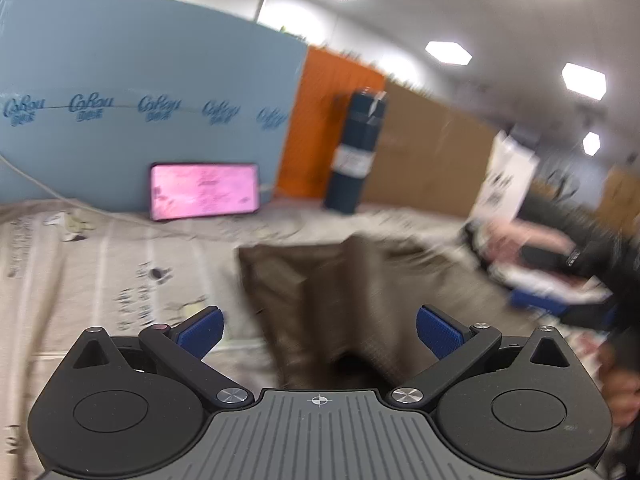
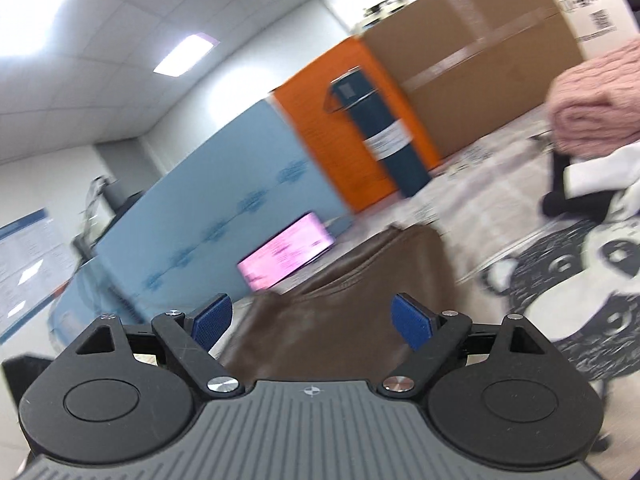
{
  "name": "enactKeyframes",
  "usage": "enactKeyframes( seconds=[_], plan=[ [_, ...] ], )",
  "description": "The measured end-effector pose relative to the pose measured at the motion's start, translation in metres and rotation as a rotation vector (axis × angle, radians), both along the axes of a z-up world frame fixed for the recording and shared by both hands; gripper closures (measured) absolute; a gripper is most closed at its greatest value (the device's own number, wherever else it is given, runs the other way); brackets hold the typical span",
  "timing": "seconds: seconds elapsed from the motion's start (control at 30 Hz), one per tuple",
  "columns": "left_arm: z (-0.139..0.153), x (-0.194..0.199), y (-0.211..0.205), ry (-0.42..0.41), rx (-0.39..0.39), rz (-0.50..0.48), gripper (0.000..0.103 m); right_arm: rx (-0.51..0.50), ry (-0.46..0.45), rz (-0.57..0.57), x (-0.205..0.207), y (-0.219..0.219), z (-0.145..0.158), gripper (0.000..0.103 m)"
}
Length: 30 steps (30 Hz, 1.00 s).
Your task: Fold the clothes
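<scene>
left wrist view looks out over a table covered in a pale printed cloth point(image 1: 100, 264). the left gripper point(image 1: 320, 332) has its 2 blue-padded fingers point(image 1: 202, 332) spread wide, nothing pinched between them. a brown garment point(image 1: 320, 280) lies on the cloth straight ahead of the spread fingers and runs under the gripper's nose; whether the pads touch it cannot be told through the blur. at the back of the table a phone point(image 1: 204, 191) with a pink screen leans against a light blue board point(image 1: 140, 80). to the right of it stands a dark blue cylinder point(image 1: 354, 152) in front of an orange panel point(image 1: 328, 120) and a brown cardboard box point(image 1: 432, 148). at the right edge a dark sleeve point(image 1: 592, 248) reaches across a blurred heap of clothes.

right wrist view is tilted. the right gripper point(image 2: 312, 324) is also spread wide, with no fabric between its blue pads point(image 2: 412, 322). the brown garment point(image 2: 352, 300) sits just ahead of and beneath it, partly folded, its far edge near the pink-screened phone point(image 2: 286, 256). to the right lies a white garment with a black-and-white animal print point(image 2: 568, 280), and above that a pink knit piece point(image 2: 596, 96) rests on the pile. the dark blue cylinder point(image 2: 384, 136) and the cardboard box point(image 2: 480, 52) stand behind.
</scene>
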<state>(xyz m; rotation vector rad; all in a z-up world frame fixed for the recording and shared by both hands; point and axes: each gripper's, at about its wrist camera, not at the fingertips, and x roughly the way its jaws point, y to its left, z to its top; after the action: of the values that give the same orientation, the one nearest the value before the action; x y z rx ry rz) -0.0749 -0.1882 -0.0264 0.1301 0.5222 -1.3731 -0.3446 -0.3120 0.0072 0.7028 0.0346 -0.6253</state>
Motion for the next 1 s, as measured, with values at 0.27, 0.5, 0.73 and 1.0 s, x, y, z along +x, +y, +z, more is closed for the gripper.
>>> enactKeyframes(
  seconds=[0.27, 0.5, 0.73, 1.0],
  plan=[
    [-0.008, 0.026, -0.003, 0.260, 0.030, -0.025, 0.000, 0.073, 0.077, -0.078, -0.009, -0.040, -0.016, 0.014],
    [-0.013, 0.051, -0.005, 0.485, 0.079, 0.004, 0.000, 0.280, 0.077, 0.055, -0.006, -0.079, -0.037, 0.013],
    [-0.018, 0.058, -0.010, 0.602, 0.124, -0.049, 0.000, 0.346, 0.020, 0.180, -0.001, -0.097, -0.041, 0.012],
    [-0.025, 0.046, -0.023, 0.704, 0.102, -0.147, 0.000, 0.378, -0.056, 0.269, 0.006, -0.103, -0.044, 0.006]
  ],
)
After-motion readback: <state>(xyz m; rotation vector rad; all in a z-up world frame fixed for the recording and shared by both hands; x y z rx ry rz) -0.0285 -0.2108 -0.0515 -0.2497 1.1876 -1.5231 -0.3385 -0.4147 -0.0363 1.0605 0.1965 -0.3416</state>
